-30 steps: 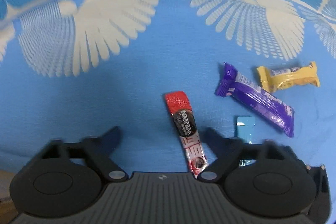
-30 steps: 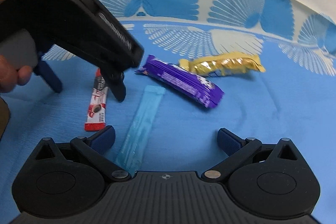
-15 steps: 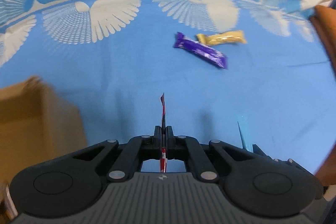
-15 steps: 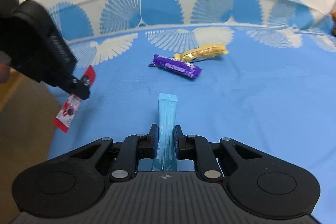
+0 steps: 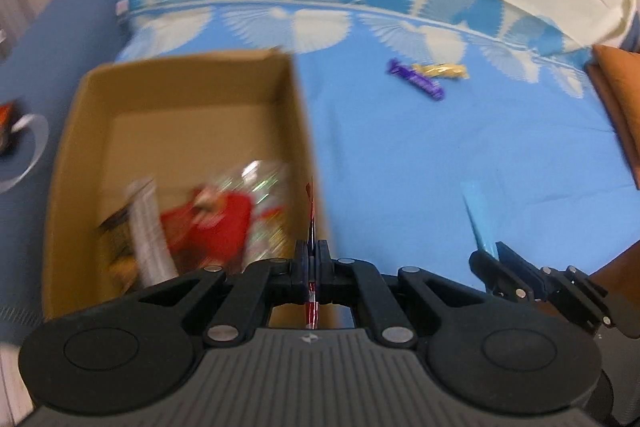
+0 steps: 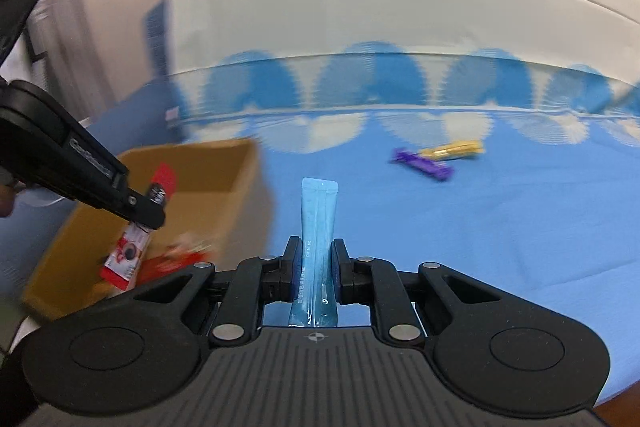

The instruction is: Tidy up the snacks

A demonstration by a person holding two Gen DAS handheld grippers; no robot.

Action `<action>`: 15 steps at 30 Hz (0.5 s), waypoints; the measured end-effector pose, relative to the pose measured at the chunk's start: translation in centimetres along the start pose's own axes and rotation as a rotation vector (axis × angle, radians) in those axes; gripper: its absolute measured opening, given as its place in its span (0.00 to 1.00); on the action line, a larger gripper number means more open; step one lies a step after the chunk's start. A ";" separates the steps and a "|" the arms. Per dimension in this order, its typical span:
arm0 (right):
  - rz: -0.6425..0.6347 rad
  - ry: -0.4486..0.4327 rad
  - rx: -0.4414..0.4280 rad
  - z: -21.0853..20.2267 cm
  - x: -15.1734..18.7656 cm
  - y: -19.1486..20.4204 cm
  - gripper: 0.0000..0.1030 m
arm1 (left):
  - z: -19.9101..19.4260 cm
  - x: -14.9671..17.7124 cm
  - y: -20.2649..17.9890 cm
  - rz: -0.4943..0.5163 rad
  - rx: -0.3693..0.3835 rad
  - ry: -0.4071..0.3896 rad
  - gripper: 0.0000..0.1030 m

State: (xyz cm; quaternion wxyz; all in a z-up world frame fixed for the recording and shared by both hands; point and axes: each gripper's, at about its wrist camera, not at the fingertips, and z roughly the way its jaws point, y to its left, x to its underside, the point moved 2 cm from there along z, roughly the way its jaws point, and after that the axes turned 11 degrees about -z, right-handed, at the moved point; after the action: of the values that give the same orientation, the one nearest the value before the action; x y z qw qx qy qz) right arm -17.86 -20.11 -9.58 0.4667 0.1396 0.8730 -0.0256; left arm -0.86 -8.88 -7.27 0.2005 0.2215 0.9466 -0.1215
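Blue cloth [image 5: 420, 155] with white fan patterns covered the bed, and a cream band ran along its far edge. At the cloth's left edge stood an open cardboard box [image 5: 180, 95], with blurred red and shiny packets [image 5: 216, 223] lying in its near end.

The left gripper [image 5: 311, 261] had its fingers clenched on a red sachet [image 5: 310, 211], seen edge-on in its own view and standing up between them. From the right wrist view the sachet [image 6: 138, 227] hung at a slant in the left gripper [image 6: 146, 213], above the box's [image 6: 224, 171] near end.

The right gripper [image 6: 316, 269] gripped a light-blue stick pack [image 6: 318, 223] near its lower end, the pack pointing up and away over the cloth. In the left wrist view that pack [image 5: 478, 219] showed at the lower right, held in the right gripper [image 5: 496, 269].

Toward the far right of the bed lay a purple bar [image 5: 418, 83] and a yellow bar [image 5: 442, 71], touching or overlapping at one end, well apart from the box.
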 end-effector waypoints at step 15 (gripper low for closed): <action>-0.193 0.043 -0.105 -5.1 0.8 11.6 0.16 | -6.5 8.4 11.9 -0.171 -0.027 -0.055 0.02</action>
State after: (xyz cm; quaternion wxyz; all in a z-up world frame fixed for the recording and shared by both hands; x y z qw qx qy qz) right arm -19.29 -7.92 -6.36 0.4500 0.0308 0.8922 -0.0216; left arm -4.33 6.65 -6.83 0.2185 0.1335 0.9577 -0.1315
